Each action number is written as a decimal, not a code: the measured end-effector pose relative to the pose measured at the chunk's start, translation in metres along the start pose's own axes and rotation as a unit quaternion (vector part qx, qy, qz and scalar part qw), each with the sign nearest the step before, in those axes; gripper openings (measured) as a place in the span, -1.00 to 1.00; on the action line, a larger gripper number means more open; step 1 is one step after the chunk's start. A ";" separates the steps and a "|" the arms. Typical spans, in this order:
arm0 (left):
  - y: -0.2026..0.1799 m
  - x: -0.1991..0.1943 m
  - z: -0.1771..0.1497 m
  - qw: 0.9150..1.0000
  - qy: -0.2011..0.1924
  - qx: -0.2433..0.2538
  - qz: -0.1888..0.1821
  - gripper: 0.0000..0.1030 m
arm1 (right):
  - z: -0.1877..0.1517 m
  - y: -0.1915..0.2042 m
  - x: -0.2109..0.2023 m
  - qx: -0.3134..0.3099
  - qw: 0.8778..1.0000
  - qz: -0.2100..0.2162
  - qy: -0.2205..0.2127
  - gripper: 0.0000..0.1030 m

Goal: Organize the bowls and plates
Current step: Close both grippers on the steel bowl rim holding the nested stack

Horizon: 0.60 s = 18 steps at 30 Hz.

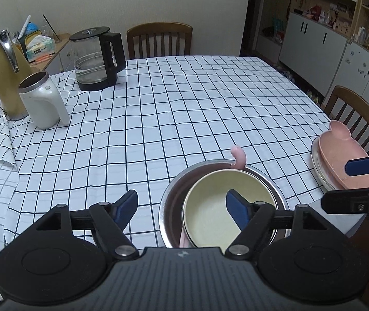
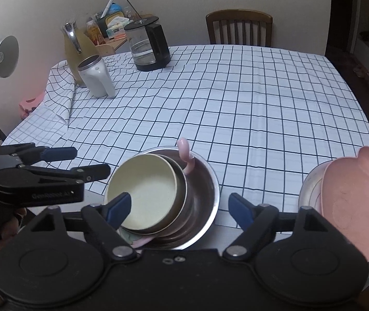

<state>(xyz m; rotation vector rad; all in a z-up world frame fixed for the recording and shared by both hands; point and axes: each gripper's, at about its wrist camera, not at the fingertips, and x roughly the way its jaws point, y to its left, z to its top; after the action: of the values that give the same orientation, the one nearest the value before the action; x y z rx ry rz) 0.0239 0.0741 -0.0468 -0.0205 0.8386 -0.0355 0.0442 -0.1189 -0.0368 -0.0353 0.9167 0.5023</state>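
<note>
A steel bowl (image 1: 172,191) (image 2: 206,189) stands near the table's front edge. A cream bowl (image 1: 210,207) (image 2: 145,194) leans tilted inside it. A pink curled handle (image 1: 239,158) (image 2: 184,150) sticks up over the far rim. To the right, a pink bear-shaped plate (image 1: 340,153) (image 2: 353,199) lies on a pale round plate (image 1: 316,160) (image 2: 310,186). My left gripper (image 1: 182,206) (image 2: 80,162) hovers open over the bowls' left side and holds nothing. My right gripper (image 2: 179,204) (image 1: 353,181) hangs open with nothing in it, one finger above the cream bowl and the other right of the steel bowl.
A glass kettle (image 1: 96,59), a white jug (image 1: 41,101) and a yellow thermos (image 1: 5,77) stand at the far left of the checked tablecloth. Wooden chairs (image 1: 158,39) (image 1: 358,114) flank the table. A grey desk lamp (image 2: 0,57) stands at the left.
</note>
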 end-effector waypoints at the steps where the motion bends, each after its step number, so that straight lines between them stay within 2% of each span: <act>1: 0.002 0.000 0.000 1.000 -0.003 -0.001 -0.003 0.47 | -0.001 -0.001 -0.002 -0.002 1.000 -0.001 -0.003 0.76; 4: 0.007 0.000 -0.001 1.000 -0.011 -0.007 -0.010 0.47 | -0.006 -0.002 -0.006 -0.007 1.000 -0.007 -0.016 0.92; 9: 0.019 0.009 -0.002 1.000 -0.001 -0.010 -0.029 0.50 | -0.015 -0.011 -0.003 0.001 1.000 -0.016 -0.017 0.95; 18: 0.047 0.047 -0.004 0.999 0.034 0.015 -0.029 0.50 | -0.037 -0.025 0.026 0.026 0.999 -0.045 0.001 0.95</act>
<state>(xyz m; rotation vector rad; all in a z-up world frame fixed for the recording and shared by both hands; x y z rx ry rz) 0.0533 0.1188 -0.0863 -0.0144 0.9061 -0.1034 0.0396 -0.1393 -0.0840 -0.0295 0.9255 0.3938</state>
